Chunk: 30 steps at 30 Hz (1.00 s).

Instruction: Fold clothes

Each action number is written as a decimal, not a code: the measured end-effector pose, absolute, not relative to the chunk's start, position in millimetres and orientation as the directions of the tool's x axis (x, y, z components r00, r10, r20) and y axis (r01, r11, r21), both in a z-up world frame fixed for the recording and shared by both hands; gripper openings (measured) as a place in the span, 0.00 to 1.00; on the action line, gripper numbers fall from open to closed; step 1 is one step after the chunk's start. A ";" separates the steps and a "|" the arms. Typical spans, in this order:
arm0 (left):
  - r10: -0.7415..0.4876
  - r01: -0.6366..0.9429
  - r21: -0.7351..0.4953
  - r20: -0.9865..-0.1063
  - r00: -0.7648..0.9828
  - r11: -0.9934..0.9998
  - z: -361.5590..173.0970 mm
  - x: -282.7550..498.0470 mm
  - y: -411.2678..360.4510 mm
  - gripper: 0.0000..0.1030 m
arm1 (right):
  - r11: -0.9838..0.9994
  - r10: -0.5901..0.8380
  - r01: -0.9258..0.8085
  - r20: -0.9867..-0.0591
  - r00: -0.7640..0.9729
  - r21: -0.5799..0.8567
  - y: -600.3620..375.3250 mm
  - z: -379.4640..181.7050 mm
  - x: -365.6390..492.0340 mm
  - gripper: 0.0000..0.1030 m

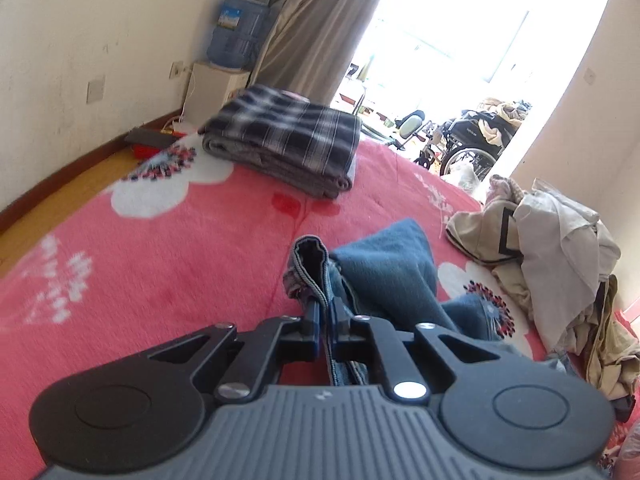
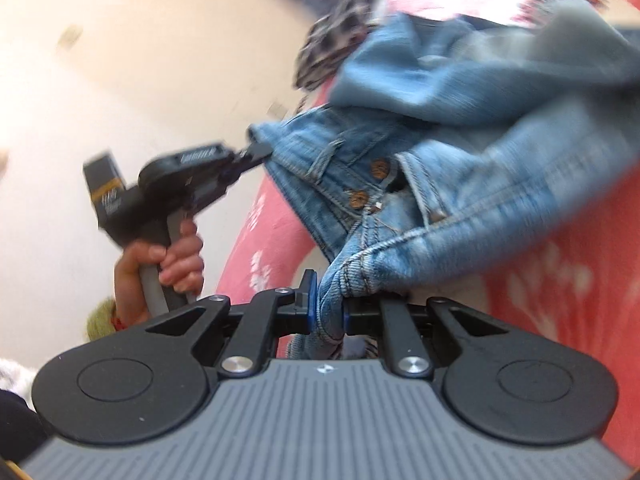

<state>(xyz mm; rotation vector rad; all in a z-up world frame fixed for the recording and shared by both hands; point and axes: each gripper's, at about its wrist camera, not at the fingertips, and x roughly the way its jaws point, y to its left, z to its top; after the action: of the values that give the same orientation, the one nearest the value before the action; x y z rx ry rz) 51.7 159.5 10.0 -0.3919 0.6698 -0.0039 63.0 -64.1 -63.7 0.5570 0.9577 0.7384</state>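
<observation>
A pair of blue jeans [image 2: 420,184] is held up over the pink flowered blanket [image 1: 168,248], with its waistband, buttons and fly facing the right wrist camera. My left gripper [image 1: 329,312] is shut on one end of the waistband; the jeans [image 1: 384,268] bunch up just beyond its fingers. It also shows in the right wrist view [image 2: 260,154], pinching the far end of the waistband. My right gripper [image 2: 326,312] is shut on the near end of the waistband. The rest of the jeans hangs blurred.
A folded plaid garment [image 1: 284,136] lies at the bed's far side. A heap of unfolded pale clothes [image 1: 552,248] lies at the right. A water dispenser [image 1: 224,76], a curtain and a wheelchair [image 1: 472,140] stand beyond the bed.
</observation>
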 end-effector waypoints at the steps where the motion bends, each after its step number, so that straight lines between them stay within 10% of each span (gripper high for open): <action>1: -0.114 -0.120 -0.342 -0.590 0.799 0.932 17.1 52.4 164.3 0.03 | 0.633 0.770 -0.331 -0.526 0.362 0.700 -59.9 -57.6 63.7 0.10; 24: -0.036 -0.188 -0.341 -0.554 0.832 0.921 20.3 89.5 290.3 0.00 | 0.500 0.845 -0.643 -0.490 0.214 0.581 124.7 -26.2 73.7 0.10; 30: -0.025 -0.245 -0.307 -0.668 0.743 0.920 2.8 96.4 329.2 0.10 | 0.492 0.859 -0.599 -0.463 0.217 0.632 165.5 -59.0 75.6 0.14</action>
<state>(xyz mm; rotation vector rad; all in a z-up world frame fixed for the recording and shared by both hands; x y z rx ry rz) 96.4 329.2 2.8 -0.3938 0.7271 0.1242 75.6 165.5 -59.0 0.3500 0.8787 1.0383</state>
